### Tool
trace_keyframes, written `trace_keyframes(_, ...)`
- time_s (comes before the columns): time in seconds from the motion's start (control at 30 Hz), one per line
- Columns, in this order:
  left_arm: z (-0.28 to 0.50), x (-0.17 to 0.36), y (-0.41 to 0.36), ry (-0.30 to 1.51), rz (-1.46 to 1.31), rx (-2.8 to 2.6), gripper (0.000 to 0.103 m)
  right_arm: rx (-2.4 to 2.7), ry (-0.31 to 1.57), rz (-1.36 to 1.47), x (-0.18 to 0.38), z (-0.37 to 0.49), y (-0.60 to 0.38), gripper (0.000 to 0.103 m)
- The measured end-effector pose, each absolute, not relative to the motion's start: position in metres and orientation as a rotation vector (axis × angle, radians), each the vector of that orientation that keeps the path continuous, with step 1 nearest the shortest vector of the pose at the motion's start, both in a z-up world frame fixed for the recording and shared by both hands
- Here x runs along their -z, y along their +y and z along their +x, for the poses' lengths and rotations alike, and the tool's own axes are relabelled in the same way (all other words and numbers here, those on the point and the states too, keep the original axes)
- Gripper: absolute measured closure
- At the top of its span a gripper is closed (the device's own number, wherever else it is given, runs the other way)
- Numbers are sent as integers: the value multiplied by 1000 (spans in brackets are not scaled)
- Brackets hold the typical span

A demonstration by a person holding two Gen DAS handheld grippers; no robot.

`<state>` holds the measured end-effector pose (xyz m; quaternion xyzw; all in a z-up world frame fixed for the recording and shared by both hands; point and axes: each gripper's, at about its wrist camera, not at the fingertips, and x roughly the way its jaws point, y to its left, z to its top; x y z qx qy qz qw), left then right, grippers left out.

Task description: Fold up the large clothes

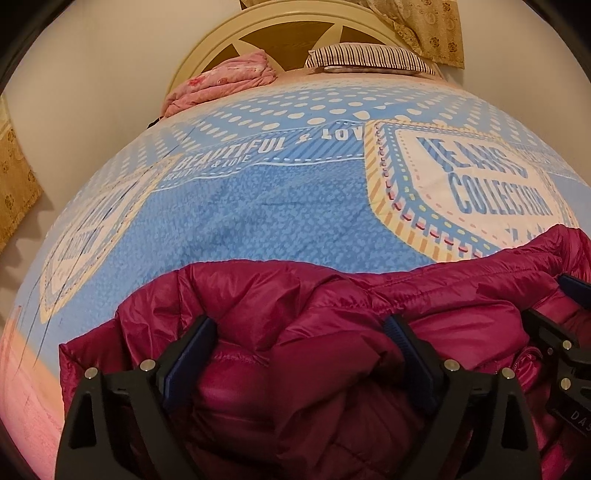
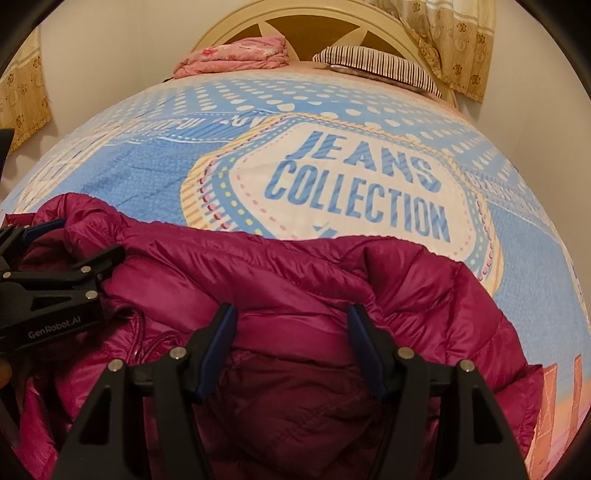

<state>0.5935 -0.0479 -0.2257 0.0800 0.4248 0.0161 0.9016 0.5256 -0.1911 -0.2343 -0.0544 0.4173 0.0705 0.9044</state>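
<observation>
Magenta jacket (image 1: 332, 332) bunched at near edge of bed (image 1: 258, 221), over blue printed cover. Left gripper (image 1: 301, 354) spread, fingers apart with padded folds bulging between them. Right gripper (image 2: 291, 347) likewise spread over a jacket fold; actual pinch not discernible. Grippers side by side, near each other. Pink quilt (image 2: 236, 55) and striped pillow (image 2: 380, 66) at headboard (image 2: 295, 22).

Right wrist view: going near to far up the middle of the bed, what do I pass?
Right gripper → magenta puffer jacket → "JEANS COLLECTION" patch on the blue bedspread → striped pillow → headboard.
</observation>
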Motion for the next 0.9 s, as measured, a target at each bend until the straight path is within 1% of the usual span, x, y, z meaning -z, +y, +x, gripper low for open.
trace_keyframes(0.9,594,228,-55,874,218,-63,7,-133,852,-134,237,525,-188,36)
